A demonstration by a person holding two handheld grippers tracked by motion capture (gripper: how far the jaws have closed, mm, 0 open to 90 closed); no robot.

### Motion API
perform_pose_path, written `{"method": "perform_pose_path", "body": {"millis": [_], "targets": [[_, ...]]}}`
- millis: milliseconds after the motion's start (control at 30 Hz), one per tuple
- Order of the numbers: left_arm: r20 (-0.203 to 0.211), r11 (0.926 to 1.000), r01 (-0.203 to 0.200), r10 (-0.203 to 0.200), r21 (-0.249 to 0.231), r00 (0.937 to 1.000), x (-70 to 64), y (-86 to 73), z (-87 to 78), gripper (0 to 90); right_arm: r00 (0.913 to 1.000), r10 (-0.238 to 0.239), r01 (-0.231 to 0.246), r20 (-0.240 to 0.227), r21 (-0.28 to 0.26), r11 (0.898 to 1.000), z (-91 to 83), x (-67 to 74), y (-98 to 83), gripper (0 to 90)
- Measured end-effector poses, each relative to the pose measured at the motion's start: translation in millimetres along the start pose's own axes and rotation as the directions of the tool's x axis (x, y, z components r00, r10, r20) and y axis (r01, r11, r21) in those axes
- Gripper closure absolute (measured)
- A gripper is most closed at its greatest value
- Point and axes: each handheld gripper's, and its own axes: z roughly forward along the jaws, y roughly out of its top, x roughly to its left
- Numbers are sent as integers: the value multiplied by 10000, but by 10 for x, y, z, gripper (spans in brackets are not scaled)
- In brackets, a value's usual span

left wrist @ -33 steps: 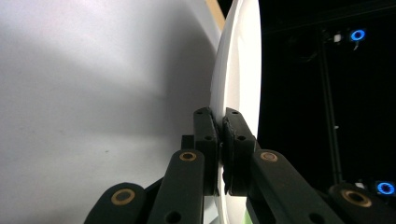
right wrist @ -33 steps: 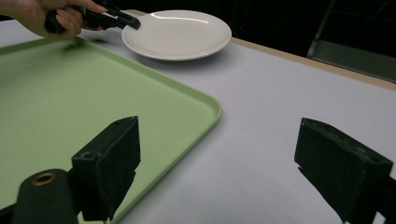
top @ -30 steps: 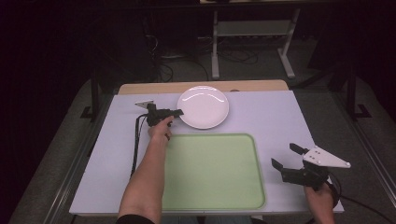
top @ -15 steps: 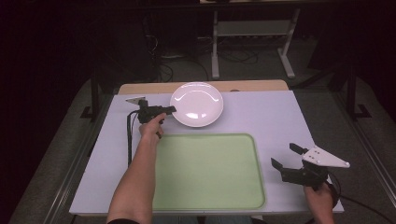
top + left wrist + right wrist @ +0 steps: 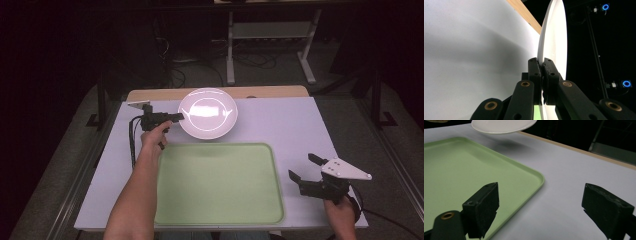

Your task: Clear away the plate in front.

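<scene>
So nearest the camera, the right claw is parked off the tray's right side near the front edge of the bench, jaws spread wide with nothing between them, and it hasn't budged over the last second. In front of that sits the green tray, bare, and it hasn't shifted either. The real change is further back: the left claw is pinching the white plate by its left rim, pads pressed tight on the edge as the left gripper view shows. A second ago the plate lay flat a bit more to the right; now it's off the bench, tipped, and carried a little left and away, with a soft shadow under it in the right gripper view. My read: the pickup worked and the grip's holding, so the next bit is probably swinging it over to the tray. A rim pinch on a smooth plate could slip or droop, though.
</scene>
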Motion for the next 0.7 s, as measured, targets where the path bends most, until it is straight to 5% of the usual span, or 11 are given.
{"method": "perform_pose_path", "body": {"millis": [567,700], "targets": [[-133,9981,-416,423,461,9990,-23,-103,-348,868,9998,-135,135,113,32,9999,-4,34,1,133],[133,9970,-512,505,589,9986,-16,-133,-382,871,9996,-155,155,228,-9,9999,-26,31,-7,133]]}}
